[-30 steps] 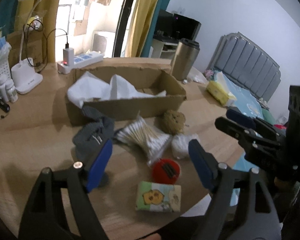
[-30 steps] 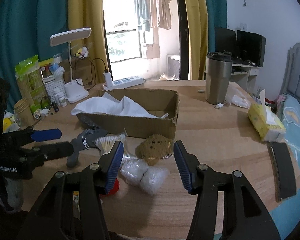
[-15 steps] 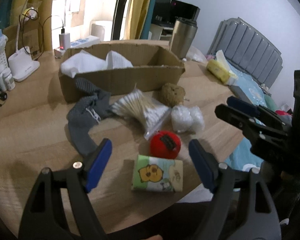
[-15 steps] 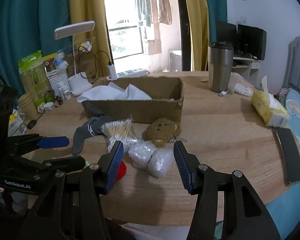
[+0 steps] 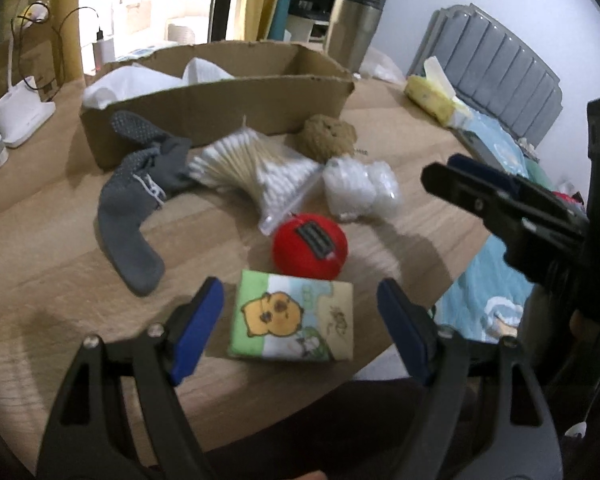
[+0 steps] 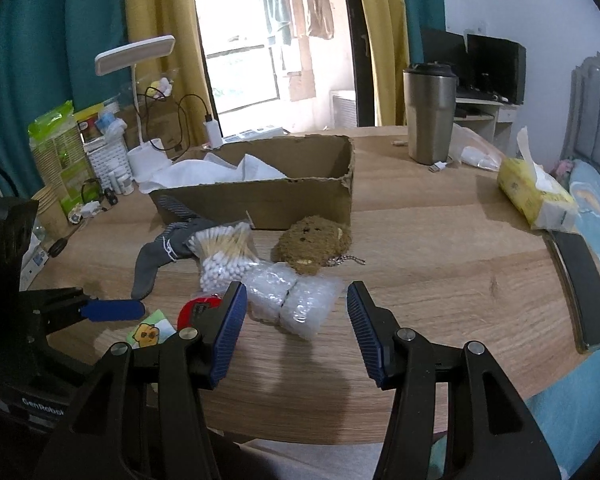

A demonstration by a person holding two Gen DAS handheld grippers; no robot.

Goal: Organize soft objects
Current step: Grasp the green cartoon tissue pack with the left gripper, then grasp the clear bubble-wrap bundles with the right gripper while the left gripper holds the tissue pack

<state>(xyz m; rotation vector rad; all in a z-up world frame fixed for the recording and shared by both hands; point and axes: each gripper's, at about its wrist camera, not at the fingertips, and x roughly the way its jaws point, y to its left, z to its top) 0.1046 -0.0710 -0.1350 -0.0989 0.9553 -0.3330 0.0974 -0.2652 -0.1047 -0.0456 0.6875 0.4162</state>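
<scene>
- Left gripper (image 5: 300,316): jaws spread wide, holding nothing; poised low over the near table edge, straddling the tissue pack.
- Right gripper (image 6: 296,330): jaws likewise apart and empty; aimed at the bubble-wrap bundle.
- Tissue pack (image 5: 294,322): flat, cartoon-printed, lying near the table edge between the left fingers without visible contact. Likely light, squashy, slick film wrap; best pinched across the short sides, mid-length.
- Red plush ball (image 5: 310,246): just behind the tissue pack, touching or nearly so; black tab on top. Probably light, springy, prone to rolling; best squeezed across the middle.
- Bubble-wrap bundle (image 6: 292,304): two clear lumps, side by side. Very light, slippery; best taken at the waist between the lumps.
- Cotton swab bag (image 5: 256,168): clear pouch, partly under the sock's edge. Crinkly, shifting contents.
- Grey sock (image 5: 134,208): limp, draped from the box wall onto the table; best gathered at a fold.
- Brown plush toy (image 6: 312,242): against the box front, keychain trailing.
- Cardboard box (image 5: 220,102): open top, white paper (image 5: 112,86) inside; likely destination.
</scene>
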